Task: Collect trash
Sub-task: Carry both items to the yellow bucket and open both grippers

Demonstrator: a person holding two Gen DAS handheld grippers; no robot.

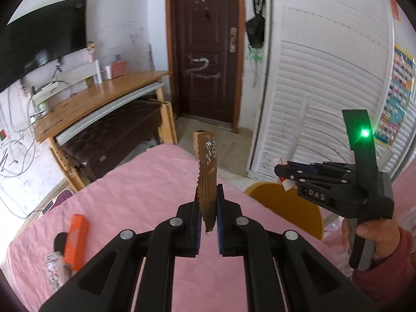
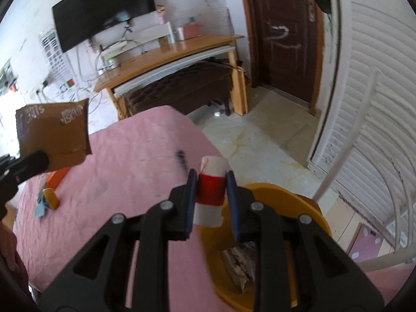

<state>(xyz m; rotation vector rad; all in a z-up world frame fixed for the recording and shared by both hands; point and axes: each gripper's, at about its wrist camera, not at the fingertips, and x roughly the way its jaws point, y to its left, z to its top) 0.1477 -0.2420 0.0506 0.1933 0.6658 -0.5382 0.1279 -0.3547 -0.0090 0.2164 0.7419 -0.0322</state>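
Left wrist view: a pink bed fills the foreground, with a wooden desk and dark door beyond. The left gripper clamps a brown wrapper edge-on, long axis pointing upward. An orange box lies on the bed.

Right wrist view: the right gripper pinches a red-and-white wrapper, standing upright, above a yellow bin beside the bed.
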